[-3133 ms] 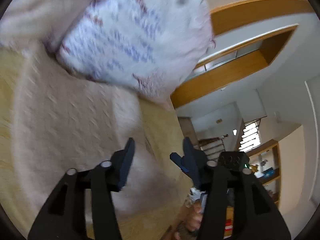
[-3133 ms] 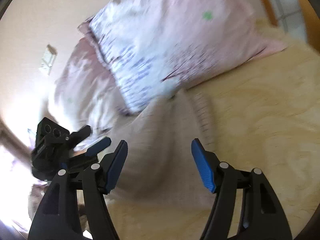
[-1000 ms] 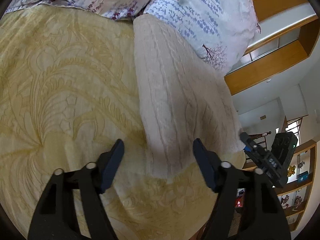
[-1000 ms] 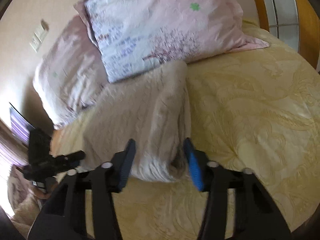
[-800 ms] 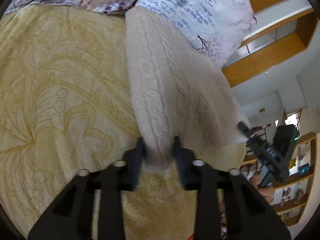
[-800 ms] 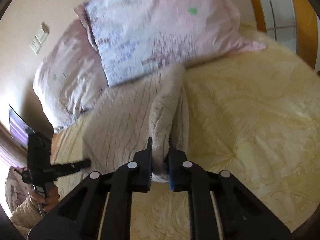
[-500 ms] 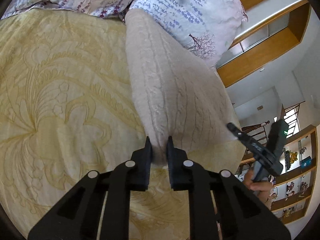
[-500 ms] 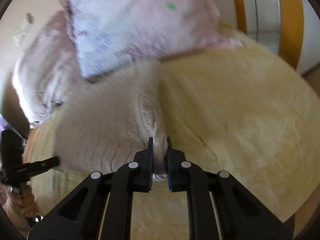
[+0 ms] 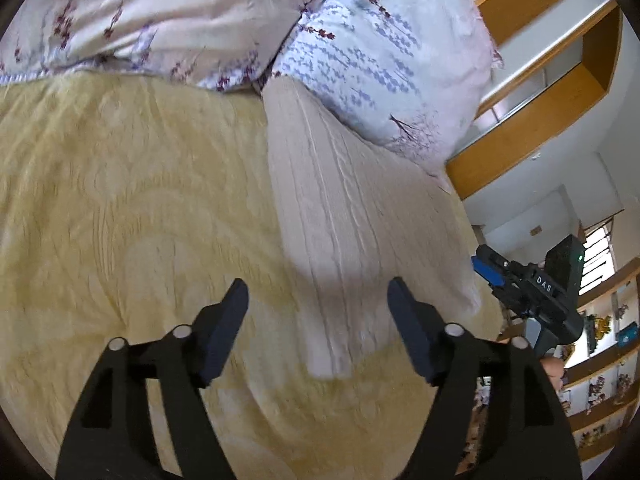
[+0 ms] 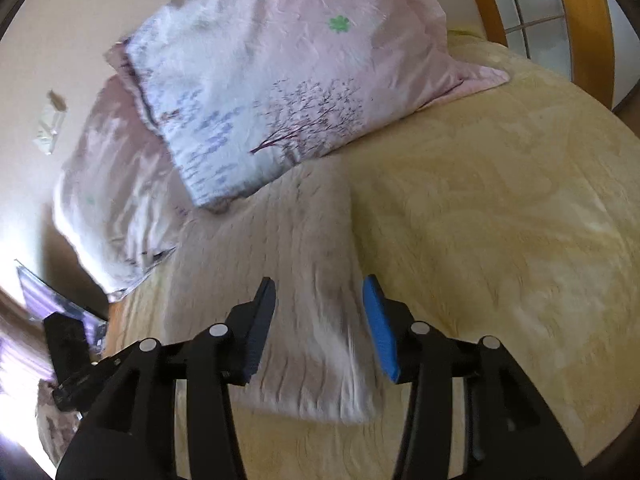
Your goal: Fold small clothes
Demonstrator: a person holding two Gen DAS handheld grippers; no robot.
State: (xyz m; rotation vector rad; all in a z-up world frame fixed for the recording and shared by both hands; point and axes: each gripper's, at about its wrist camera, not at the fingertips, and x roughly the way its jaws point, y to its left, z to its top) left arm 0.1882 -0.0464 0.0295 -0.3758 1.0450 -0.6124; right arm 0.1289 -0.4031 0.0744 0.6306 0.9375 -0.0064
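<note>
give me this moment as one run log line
left gripper: jaws opening, nothing clamped | right gripper: jaws opening, nothing clamped | knit garment: lying on yellow bedspread, far end at pillows

Bare yellow bedspread (image 9: pixel 120 200) is lying open beside the folded cream knit (image 9: pixel 352 220), while two pillows (image 10: pixel 280 92) are blocking its far end.

The folded knit garment (image 9: pixel 352 216) lies on the bedspread (image 9: pixel 120 208), its far end touching the right pillow (image 9: pixel 384 48). A second pillow (image 9: pixel 152 20) sits to the left, partly tucked behind the first. Bedspread extends left and near. Shelves (image 9: pixel 600 364) stand far right, beyond the bed.
</note>
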